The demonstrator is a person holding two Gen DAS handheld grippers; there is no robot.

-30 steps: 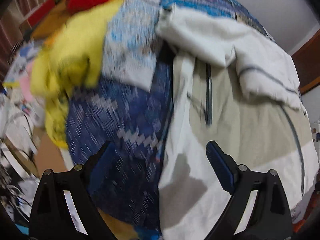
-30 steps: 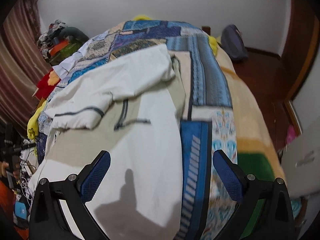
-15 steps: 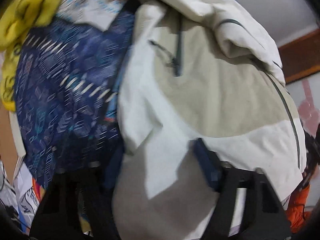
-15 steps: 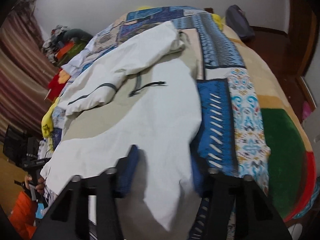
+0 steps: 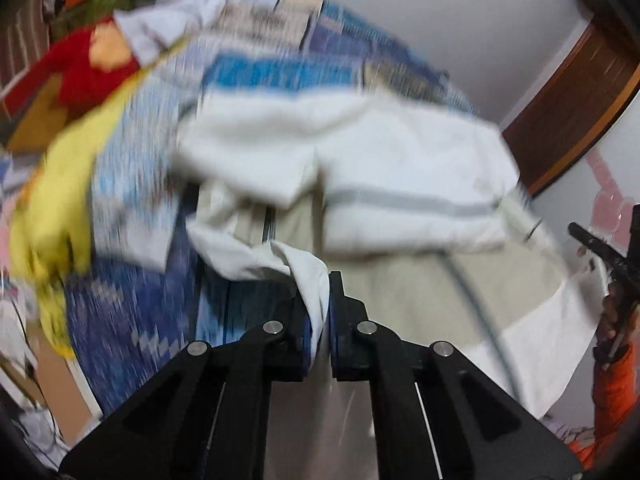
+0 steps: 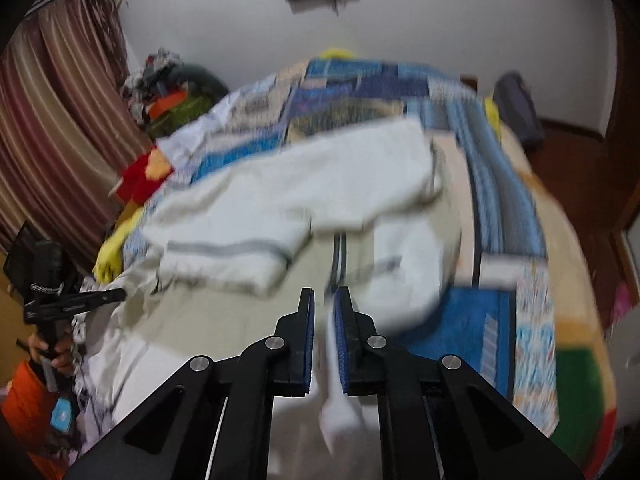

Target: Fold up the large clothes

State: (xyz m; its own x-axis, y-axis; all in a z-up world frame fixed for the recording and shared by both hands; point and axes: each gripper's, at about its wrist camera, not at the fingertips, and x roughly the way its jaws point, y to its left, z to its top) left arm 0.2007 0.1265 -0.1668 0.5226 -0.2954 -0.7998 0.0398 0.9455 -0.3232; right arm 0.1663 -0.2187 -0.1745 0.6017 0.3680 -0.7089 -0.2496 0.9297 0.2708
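A large white and beige jacket point(image 5: 400, 168) with grey stripes lies spread on a bed, its sleeves folded over its body. In the left wrist view my left gripper point(image 5: 320, 284) is shut on a bunched white edge of the jacket, lifted off the bed. In the right wrist view my right gripper point(image 6: 324, 300) is shut on another white fold of the jacket point(image 6: 280, 216), which hangs down between the blue pads point(image 6: 342, 340). Each view also shows the other gripper at the jacket's near edge: the right gripper point(image 5: 600, 244) and the left gripper point(image 6: 72, 304), each held by a hand.
A blue patchwork blanket point(image 6: 480, 320) covers the bed. A yellow cloth point(image 5: 52, 208) and a red plush point(image 5: 80, 72) lie at the bed's left side. A clothes pile point(image 6: 172, 88) and striped curtain point(image 6: 60, 120) stand at left, a dark bag point(image 6: 516, 108) at far right.
Both grippers went from wide open to shut on the jacket's near edge. Both have risen, pulling the cloth up off the bed, so more of the room shows.
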